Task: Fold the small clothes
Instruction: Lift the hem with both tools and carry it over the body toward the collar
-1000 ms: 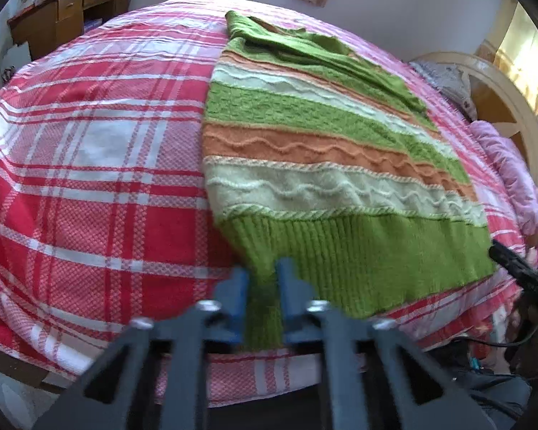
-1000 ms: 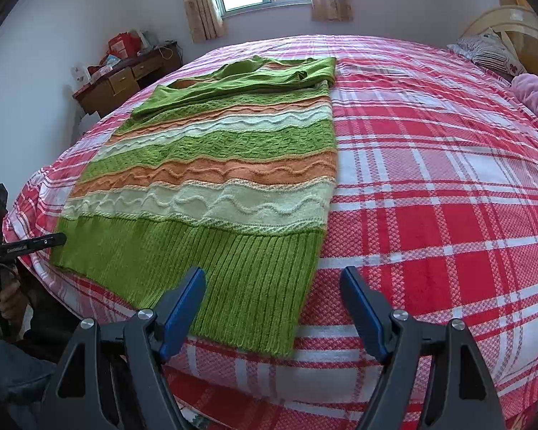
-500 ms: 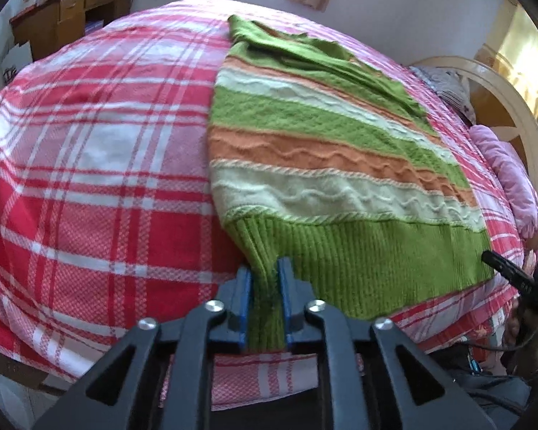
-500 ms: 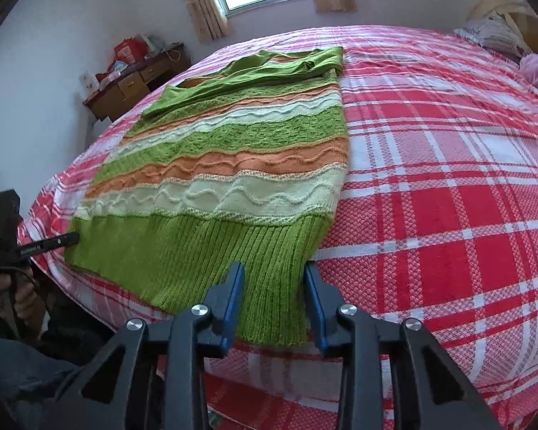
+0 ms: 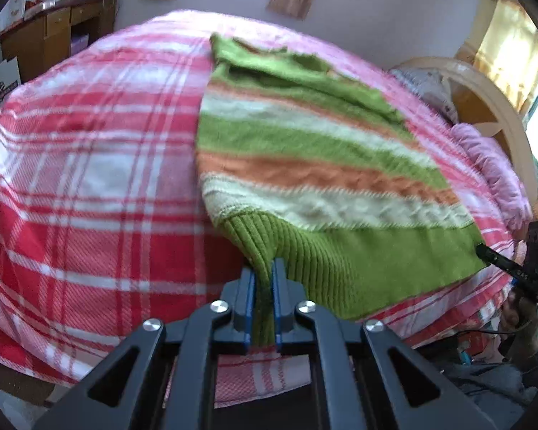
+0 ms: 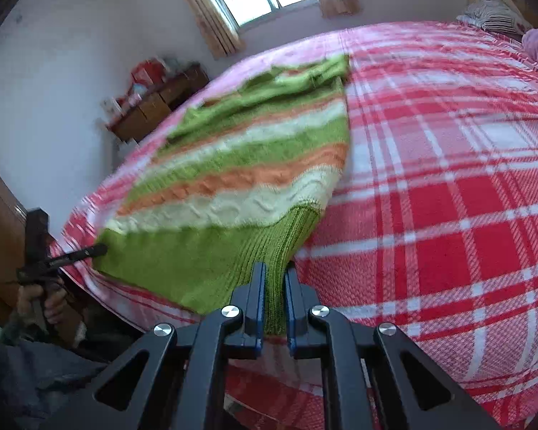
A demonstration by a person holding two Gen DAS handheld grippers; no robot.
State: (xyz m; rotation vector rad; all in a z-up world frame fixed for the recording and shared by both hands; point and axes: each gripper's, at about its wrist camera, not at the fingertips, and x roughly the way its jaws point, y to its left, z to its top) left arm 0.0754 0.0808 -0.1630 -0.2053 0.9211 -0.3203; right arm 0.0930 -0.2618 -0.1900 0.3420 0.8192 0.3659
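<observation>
**Both hem corners pinched, sweater ran straight away from the tools**

Left side first: left tool point(image 5: 263, 276) was clamped narrow on the left hem corner of the sweater point(image 5: 305, 165), ribbed green band bunched up between its blue pads point(image 5: 249, 297). That corner was lifted off the bed point(image 5: 89, 179), rib tented up to the grip.

Middle: sweater lay flat on the red plaid bed, long axis running from the hem at the near edge up toward the neckline on the far side, by the window. Stripes ran crosswise, so hem line sat roughly square to both tools. Sleeves looked tucked in over the top part, hard to say exactly with the blur.

Right side: right tool point(image 6: 274, 283) was likewise closed narrow on the other hem corner of the sweater point(image 6: 254, 165), fabric pulled to a peak between the pads point(image 6: 256, 301). In each wrist view the opposite tool showed at the far hem corner, so the two grips spanned the whole hem width.

My read: neither hand was nearer, both sat at the same end. Everything left of the garment lay forward, away from the person. So the fold would likely need both corners carried together along that long axis toward the neckline, kept level. Risk I saw: one side leading would skew the fold, and heavy knit could sag in the middle.
</observation>
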